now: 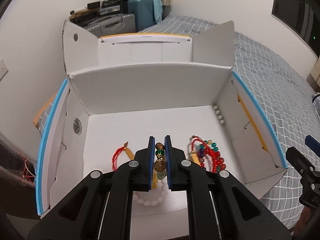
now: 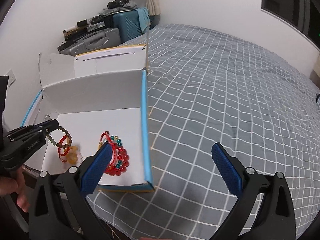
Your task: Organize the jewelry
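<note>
My left gripper (image 1: 159, 150) is shut on a brown bead bracelet (image 1: 159, 161) with a green bead and holds it above the floor of the white cardboard box (image 1: 152, 84). In the right wrist view that bracelet (image 2: 63, 138) hangs in a loop from the left gripper (image 2: 51, 129). On the box floor lie a red cord bracelet (image 1: 118, 157), a white bead bracelet (image 1: 152, 199), a heap of red and green bead bracelets (image 1: 210, 156) and a short pearl string (image 1: 218, 114). My right gripper (image 2: 161, 157) is open and empty over the bed, right of the box.
The box (image 2: 144, 120) has blue-edged side walls and an open lid behind, and sits on a grey checked bedspread (image 2: 230, 100). Suitcases (image 2: 128, 26) and clutter stand against the far wall. The bed stretches away to the right.
</note>
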The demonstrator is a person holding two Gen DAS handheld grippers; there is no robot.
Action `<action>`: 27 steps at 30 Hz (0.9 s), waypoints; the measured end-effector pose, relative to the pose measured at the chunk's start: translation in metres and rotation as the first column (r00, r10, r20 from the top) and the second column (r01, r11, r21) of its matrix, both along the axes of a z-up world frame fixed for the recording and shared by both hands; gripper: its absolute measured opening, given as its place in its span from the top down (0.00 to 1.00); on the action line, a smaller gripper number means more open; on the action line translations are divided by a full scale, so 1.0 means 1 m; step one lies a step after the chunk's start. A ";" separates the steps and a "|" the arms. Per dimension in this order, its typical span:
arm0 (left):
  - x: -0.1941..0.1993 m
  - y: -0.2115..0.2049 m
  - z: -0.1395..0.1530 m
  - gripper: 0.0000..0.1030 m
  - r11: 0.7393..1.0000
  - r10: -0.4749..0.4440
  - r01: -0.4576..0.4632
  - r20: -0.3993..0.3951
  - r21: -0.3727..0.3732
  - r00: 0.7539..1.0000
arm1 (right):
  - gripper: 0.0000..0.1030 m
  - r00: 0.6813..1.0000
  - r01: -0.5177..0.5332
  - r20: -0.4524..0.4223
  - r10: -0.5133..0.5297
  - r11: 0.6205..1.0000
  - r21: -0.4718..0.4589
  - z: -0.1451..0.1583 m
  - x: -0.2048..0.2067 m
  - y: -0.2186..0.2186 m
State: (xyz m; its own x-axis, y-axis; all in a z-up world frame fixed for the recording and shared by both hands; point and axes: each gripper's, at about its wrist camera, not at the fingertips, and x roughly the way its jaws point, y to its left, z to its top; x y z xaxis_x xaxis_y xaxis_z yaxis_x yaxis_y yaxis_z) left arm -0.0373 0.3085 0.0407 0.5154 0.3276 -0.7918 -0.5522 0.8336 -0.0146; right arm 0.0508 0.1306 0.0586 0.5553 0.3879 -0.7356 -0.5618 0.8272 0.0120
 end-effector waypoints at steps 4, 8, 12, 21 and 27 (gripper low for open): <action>-0.002 0.002 -0.003 0.91 1.000 0.008 -0.008 -0.008 -0.003 1.000 | 0.07 1.000 -0.002 -0.004 0.002 1.000 -0.007 -0.004 -0.001 0.007; -0.002 0.004 -0.004 0.88 1.000 0.011 -0.011 -0.024 -0.001 1.000 | 0.07 1.000 -0.003 -0.003 0.003 1.000 -0.006 -0.004 -0.002 0.009; -0.014 0.004 0.005 0.64 0.999 0.031 -0.031 -0.005 0.012 1.000 | 0.07 1.000 -0.011 0.008 0.011 1.000 0.005 -0.001 -0.006 0.010; -0.076 -0.018 0.026 0.06 0.994 0.084 -0.091 0.116 0.058 0.990 | 0.07 0.997 -0.026 0.074 0.021 0.998 0.059 0.016 -0.046 -0.003; -0.119 -0.030 0.015 0.06 0.993 0.106 -0.111 0.134 0.029 0.985 | 0.07 0.996 -0.044 0.085 0.039 0.997 0.065 0.011 -0.077 -0.010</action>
